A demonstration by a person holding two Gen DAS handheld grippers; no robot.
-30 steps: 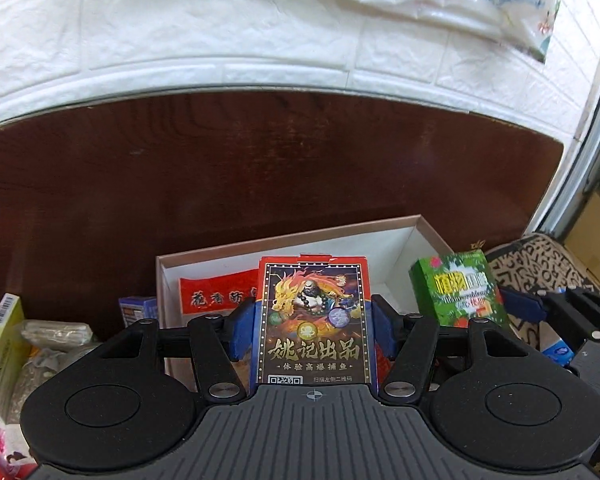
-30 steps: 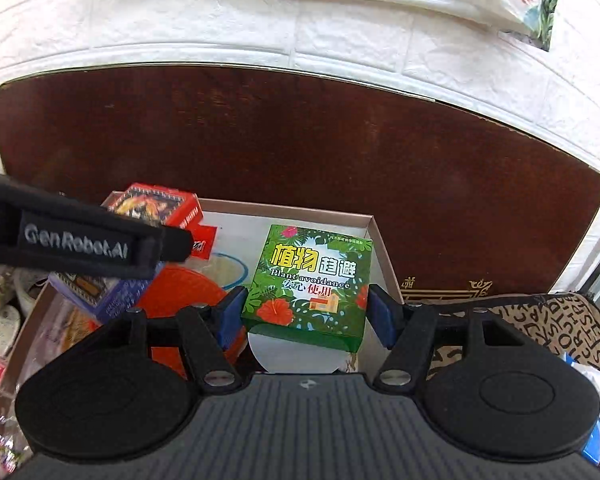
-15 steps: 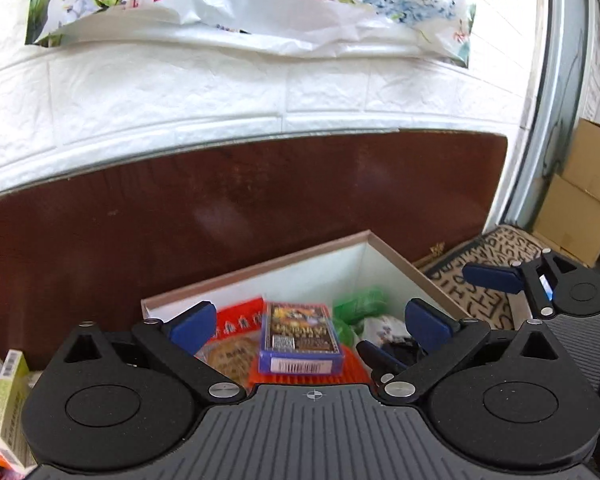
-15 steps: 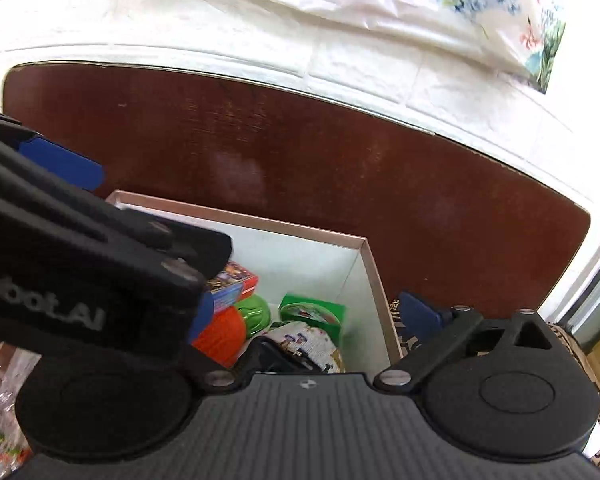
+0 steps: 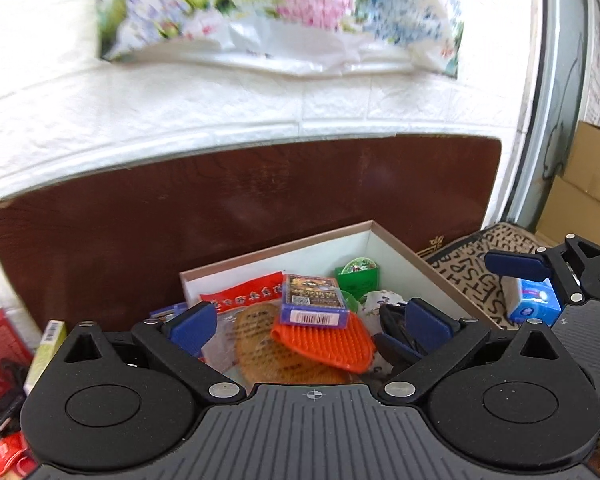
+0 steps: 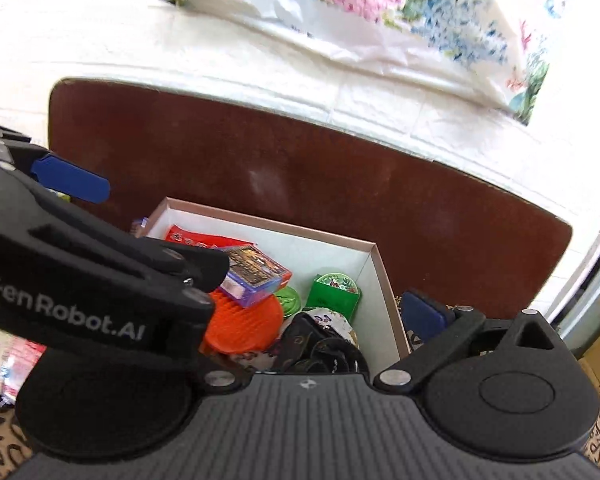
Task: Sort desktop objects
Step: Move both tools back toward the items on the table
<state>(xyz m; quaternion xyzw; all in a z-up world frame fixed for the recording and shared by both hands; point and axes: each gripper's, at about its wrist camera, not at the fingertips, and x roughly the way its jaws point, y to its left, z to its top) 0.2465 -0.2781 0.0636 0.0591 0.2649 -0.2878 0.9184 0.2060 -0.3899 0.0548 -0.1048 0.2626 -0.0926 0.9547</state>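
A white cardboard box [image 5: 384, 242] holds sorted items. A card deck box [image 5: 314, 300] lies flat on an orange bristled pad [image 5: 332, 342], with a green box [image 5: 358, 278] behind it at the right. My left gripper [image 5: 310, 322] is open and empty above the box. In the right wrist view the card deck [image 6: 256, 274], the orange pad [image 6: 244, 324] and the green box [image 6: 334, 290] lie in the box [image 6: 374, 276]. My right gripper [image 6: 300, 312] is open and empty; its left finger is hidden behind the left gripper body.
A dark brown board [image 5: 220, 200] stands against the white brick wall behind the box. A patterned mat [image 5: 480, 264] lies to the right with a blue-white pack [image 5: 534, 306]. Red boxes and small packs [image 5: 4, 356] crowd the left. A floral plastic bag [image 5: 284, 20] hangs above.
Both grippers let go: the card deck and the green box dropped into the white box. Both grippers have opened wide and pulled up and back.
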